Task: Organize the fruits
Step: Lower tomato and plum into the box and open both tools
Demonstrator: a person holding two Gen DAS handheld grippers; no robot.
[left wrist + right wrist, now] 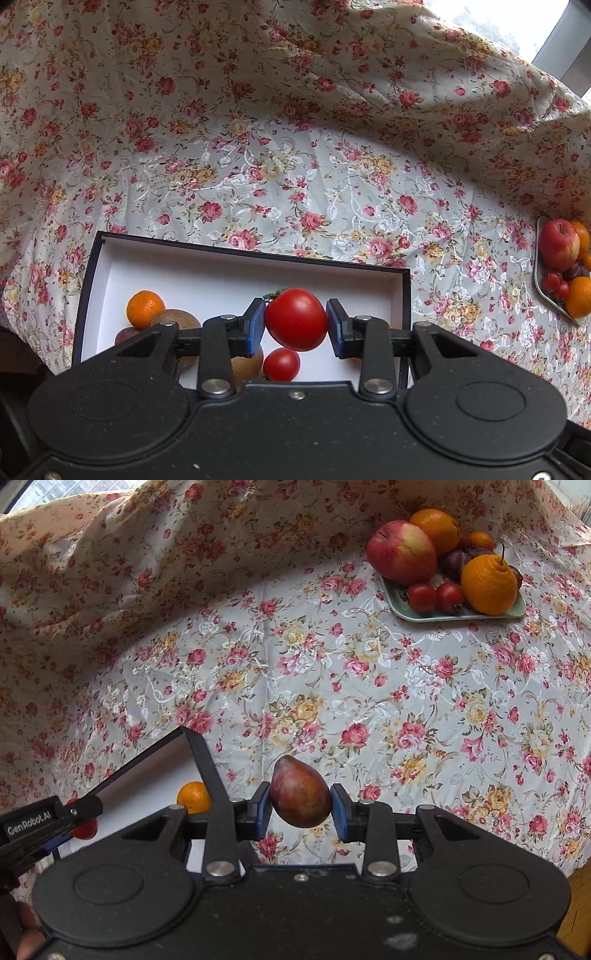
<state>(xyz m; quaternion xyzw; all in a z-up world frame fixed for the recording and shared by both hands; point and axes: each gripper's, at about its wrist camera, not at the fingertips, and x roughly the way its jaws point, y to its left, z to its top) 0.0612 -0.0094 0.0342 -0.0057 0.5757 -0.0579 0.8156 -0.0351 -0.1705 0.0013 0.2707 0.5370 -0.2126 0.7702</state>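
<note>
The left gripper [295,323] is closed on a tomato [295,319] over the box [240,273]; beneath its jaws lie a smaller tomato [281,364] and, probably, kiwis [177,321]. The right gripper [301,805] clamps a plum [300,796] above the cloth [332,686], box to its left.

Soft window daylight, sharp focus, fisheye bending at edges.

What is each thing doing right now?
Left gripper: shut on the big tomato, above the box.
Right gripper: shut on the plum, over the tablecloth.
Box: open, some fruit inside.
Tray: piled with fruit.
</note>
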